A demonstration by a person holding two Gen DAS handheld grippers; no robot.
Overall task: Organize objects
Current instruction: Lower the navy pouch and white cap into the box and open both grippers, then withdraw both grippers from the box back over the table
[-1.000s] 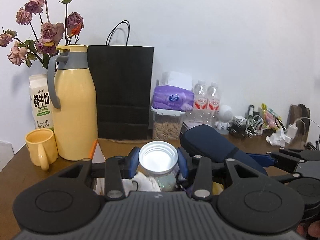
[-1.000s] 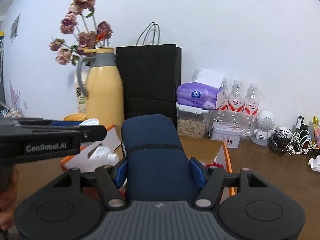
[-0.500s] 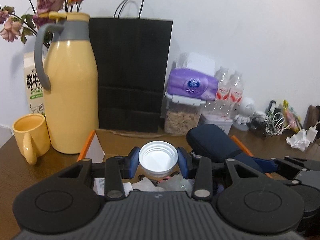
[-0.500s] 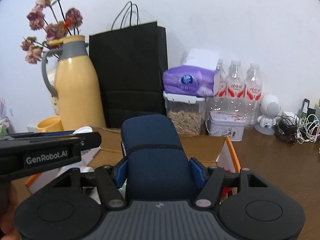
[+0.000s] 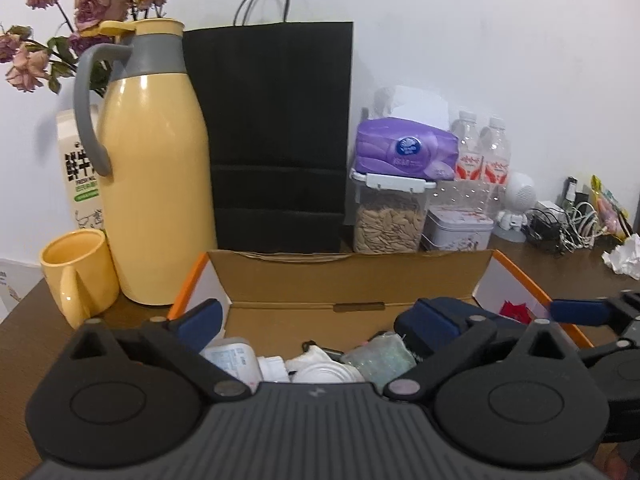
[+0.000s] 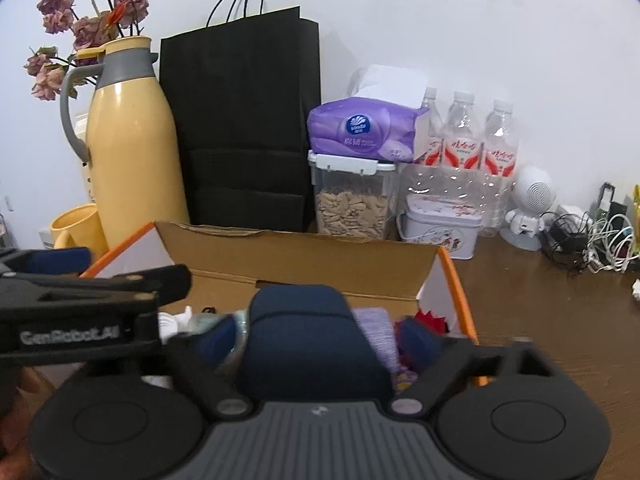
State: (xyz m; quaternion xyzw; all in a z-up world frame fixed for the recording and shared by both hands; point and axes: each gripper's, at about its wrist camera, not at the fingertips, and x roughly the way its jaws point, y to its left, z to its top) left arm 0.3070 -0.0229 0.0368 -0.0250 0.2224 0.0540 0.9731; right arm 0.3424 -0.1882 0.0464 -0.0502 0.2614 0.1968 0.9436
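Observation:
An open cardboard box (image 5: 352, 280) with orange edges sits in front of me, holding several small items. A white-lidded jar (image 5: 324, 374) lies among them, free, below my left gripper (image 5: 318, 320), whose jaws are opening wide with nothing between them. A navy zip case (image 6: 304, 340) rests in the right part of the box (image 6: 304, 256). It sits between the blue pads (image 6: 416, 340) of my right gripper (image 6: 316, 338), which no longer press on it as the jaws are opening. In the left wrist view the case (image 5: 404, 330) shows at the box's right.
Behind the box stand a yellow thermos jug (image 5: 152, 184), a yellow mug (image 5: 78, 272), a milk carton (image 5: 80, 172), a black paper bag (image 5: 276, 132), a seed jar (image 5: 388, 220) under purple tissues, a tin (image 5: 456, 228) and water bottles (image 6: 460, 140). Cables (image 6: 592, 240) lie far right.
Both grippers moved forward and down over the box, then spread their jaws. The jar left the left gripper and lies in the box; the navy case came free of the right pads.

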